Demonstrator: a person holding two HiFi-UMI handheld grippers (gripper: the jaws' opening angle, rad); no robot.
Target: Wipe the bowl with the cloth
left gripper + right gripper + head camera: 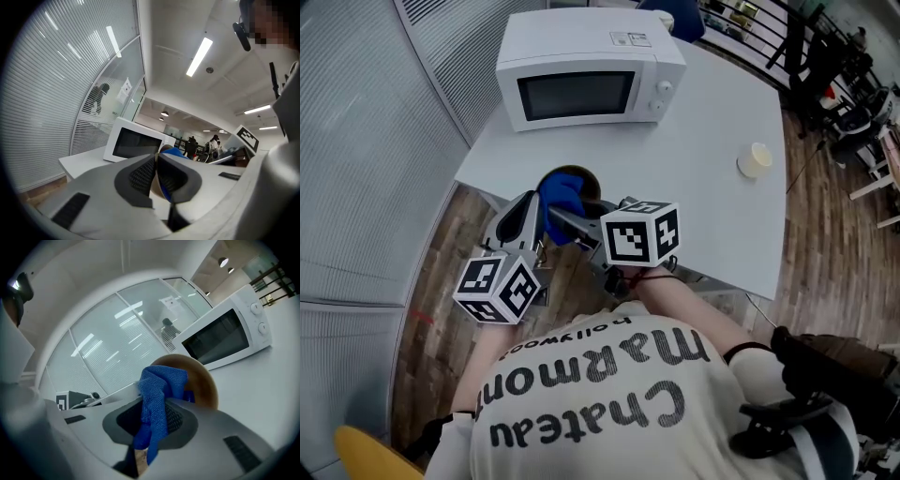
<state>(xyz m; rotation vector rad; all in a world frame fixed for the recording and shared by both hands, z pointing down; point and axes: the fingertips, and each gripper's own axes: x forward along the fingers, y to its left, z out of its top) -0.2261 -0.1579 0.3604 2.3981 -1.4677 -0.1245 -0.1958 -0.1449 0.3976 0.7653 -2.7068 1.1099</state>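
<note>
Right gripper view: my right fingers (127, 420) are closed on the blue cloth (161, 380), in front of the brown bowl (206, 385); my left fingers (140, 176) pinch the bowl's rim.

Cream lettered shirt (600, 375); grey left gripper (156, 161) and right gripper (152, 404) bear black-and-white marker cubes (640, 232).

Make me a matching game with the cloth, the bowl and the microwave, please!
Things:
1. cloth
2. bowl
3. microwave

Descriptions:
A. white, standing on the table
B. blue, pinched in the right gripper
C. brown, its rim clamped by the left gripper

Pairs: 1-B, 2-C, 3-A
</note>
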